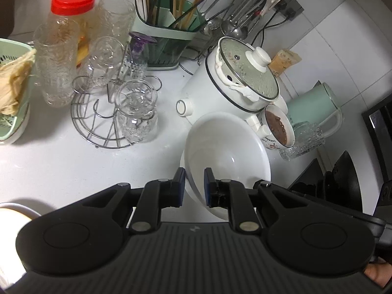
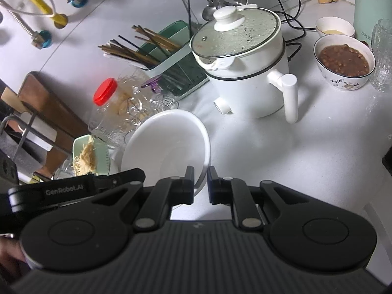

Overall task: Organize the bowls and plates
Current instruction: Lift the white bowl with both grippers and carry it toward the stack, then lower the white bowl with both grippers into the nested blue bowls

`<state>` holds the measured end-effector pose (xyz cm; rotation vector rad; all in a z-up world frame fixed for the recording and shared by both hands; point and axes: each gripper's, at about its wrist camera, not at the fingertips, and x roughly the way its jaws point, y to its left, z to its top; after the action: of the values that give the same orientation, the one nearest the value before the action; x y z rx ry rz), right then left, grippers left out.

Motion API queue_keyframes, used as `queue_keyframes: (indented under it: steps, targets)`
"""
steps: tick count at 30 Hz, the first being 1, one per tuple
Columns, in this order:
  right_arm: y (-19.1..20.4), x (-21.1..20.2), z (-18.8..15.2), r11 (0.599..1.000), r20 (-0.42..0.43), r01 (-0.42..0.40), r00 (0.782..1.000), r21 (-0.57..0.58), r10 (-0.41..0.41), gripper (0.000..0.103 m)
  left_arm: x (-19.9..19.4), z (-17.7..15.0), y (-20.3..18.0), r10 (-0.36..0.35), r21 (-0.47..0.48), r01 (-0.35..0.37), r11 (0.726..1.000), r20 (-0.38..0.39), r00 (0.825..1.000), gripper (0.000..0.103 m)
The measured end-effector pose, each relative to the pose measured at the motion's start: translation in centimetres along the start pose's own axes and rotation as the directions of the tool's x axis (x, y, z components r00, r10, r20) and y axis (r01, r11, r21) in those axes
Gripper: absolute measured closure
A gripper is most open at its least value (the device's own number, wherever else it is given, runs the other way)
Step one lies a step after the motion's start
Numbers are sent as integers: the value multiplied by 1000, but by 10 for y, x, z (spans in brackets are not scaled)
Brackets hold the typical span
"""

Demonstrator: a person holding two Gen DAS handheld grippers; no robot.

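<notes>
Left tool (image 1: pixel 194 186) and right tool (image 2: pixel 201 183) both grip the rim of one white bowl (image 1: pixel 227 156), lifted and tilted above the white surface (image 1: pixel 61 161); each tool's fingers pinch the bowl wall, one finger inside, one outside. In left wrist view, bowl extends from the tool tips toward 1 o'clock; in right wrist view, toward 11 o'clock. W/ respect to bowl in left wrist view: electric pot (image 1: pixel 235 78) w/ glass lid at 12 o'clock, just beside; bean bowl (image 1: pixel 278 127) at 2 o'clock, near; glass mug (image 1: pixel 303 139) and green kettle (image 1: pixel 313 105) beyond it; wire rack (image 1: pixel 103 112) w/ glasses at 9 o'clock, apart; chopstick holder (image 1: pixel 169 31) at 11 o'clock, farther back.
</notes>
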<state>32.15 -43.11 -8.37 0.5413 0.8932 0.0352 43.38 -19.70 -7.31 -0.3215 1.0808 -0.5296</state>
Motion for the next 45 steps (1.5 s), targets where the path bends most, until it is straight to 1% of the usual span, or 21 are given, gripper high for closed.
queue_keyframes:
  steps: [5, 11, 15, 18, 25, 28, 30, 33, 38, 39, 41, 43, 45]
  targets:
    - [8, 1, -8, 999, -17, -2, 1000, -34, 1, 90, -10, -13, 5, 26, -19, -26, 999, 11, 1000, 86]
    - [14, 5, -22, 996, -61, -3, 998, -91, -2, 89, -14, -30, 17, 43, -63, -44, 997, -7, 999, 85]
    - [13, 12, -34, 997, -99, -3, 995, -82, -5, 89, -14, -45, 25, 59, -80, -61, 995, -24, 998, 85]
    - [12, 17, -44, 996, -130, -5, 991, -87, -7, 89, -14, -55, 31, 74, -109, -78, 991, -44, 996, 85]
    - [9, 28, -69, 996, -198, -1, 980, -89, -17, 88, -8, -83, 40, 108, -124, -118, 985, -89, 990, 85]
    - [10, 30, -81, 991, -204, 14, 978, -130, -40, 88, -4, -95, 46, 102, -126, -115, 985, -107, 989, 85]
    - [10, 33, -88, 987, -208, 15, 977, -158, -48, 88, -1, -102, 49, 111, -114, -125, 986, -115, 987, 85]
    - [7, 38, -95, 988, -228, 23, 972, -150, -57, 88, 1, -109, 55, 105, -139, -123, 983, -130, 986, 85]
    - [7, 41, -102, 988, -230, 27, 971, -149, -61, 88, 1, -116, 63, 95, -174, -119, 977, -140, 986, 85]
    - [7, 41, -103, 989, -233, 26, 971, -143, -59, 88, 1, -116, 65, 98, -174, -122, 977, -141, 985, 83]
    - [8, 40, -105, 989, -237, 19, 970, -145, -54, 88, 0, -117, 67, 116, -181, -141, 973, -143, 983, 77]
    - [9, 37, -104, 987, -232, 20, 971, -159, -57, 87, -5, -116, 68, 123, -185, -146, 972, -130, 984, 68]
    - [9, 34, -103, 987, -230, 16, 972, -162, -53, 87, -10, -114, 68, 137, -186, -156, 970, -111, 984, 66]
